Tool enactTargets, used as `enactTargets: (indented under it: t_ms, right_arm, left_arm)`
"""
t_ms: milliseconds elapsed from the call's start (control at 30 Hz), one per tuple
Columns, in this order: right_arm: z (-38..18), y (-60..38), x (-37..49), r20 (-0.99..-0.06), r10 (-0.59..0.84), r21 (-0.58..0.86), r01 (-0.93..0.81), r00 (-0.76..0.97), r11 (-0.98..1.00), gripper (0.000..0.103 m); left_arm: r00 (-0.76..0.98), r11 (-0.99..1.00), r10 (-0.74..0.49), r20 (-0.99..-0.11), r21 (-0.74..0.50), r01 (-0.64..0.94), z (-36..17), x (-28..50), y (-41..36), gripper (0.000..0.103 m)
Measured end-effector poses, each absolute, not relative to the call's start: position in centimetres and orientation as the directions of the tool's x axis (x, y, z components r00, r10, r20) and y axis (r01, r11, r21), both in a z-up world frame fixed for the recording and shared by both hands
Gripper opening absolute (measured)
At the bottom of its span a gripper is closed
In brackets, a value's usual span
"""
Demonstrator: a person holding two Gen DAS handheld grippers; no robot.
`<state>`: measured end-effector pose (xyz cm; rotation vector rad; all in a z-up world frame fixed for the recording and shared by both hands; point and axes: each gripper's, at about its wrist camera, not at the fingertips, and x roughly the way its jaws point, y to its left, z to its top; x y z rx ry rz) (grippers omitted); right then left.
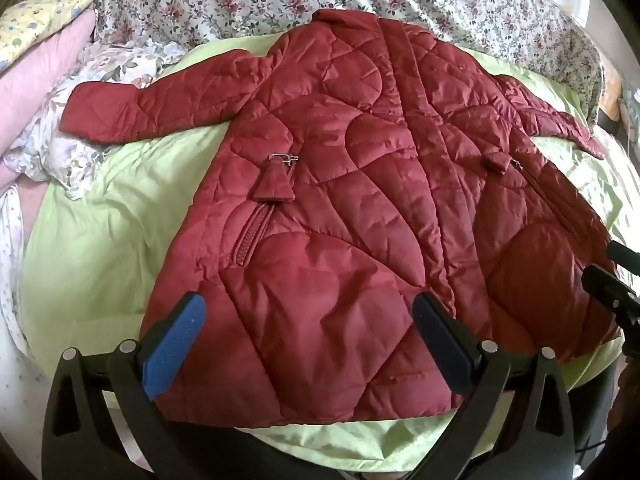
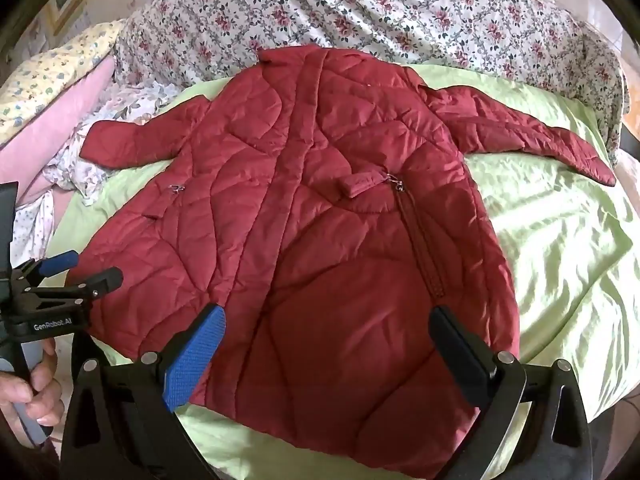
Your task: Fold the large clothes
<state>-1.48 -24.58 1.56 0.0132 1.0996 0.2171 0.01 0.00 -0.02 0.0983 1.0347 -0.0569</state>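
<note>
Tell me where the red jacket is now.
In both views the red jacket lies spread flat on the green sheet, sleeves out, below the flowered blanket.

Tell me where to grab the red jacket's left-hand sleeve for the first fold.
Grip the cuff end of the sleeve from its outer side with the left gripper. The red jacket lies flat, and that sleeve stretches out sideways, free at the cuff.

A bed spread with a light green sheet (image 2: pixel 560 248) carries a dark red quilted jacket (image 2: pixel 320 240) lying flat with both sleeves out, a rose-print floral quilt (image 2: pixel 360 12) bunched at its far side, and pink and flowered bedding (image 1: pixel 36 92) heaped at the left.
</note>
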Motion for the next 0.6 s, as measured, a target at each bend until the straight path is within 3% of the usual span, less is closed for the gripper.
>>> enactTargets:
  t_ms: [600]
  right_arm:
    - [1.75,-24.37,-1.42,-0.88,0.185,0.123,-0.167,0.437,0.978,0.102]
  left_arm:
    - [0.511,0.994,0.0,-0.86,0.055,0.093,-0.05,-0.03,0.0,0.103]
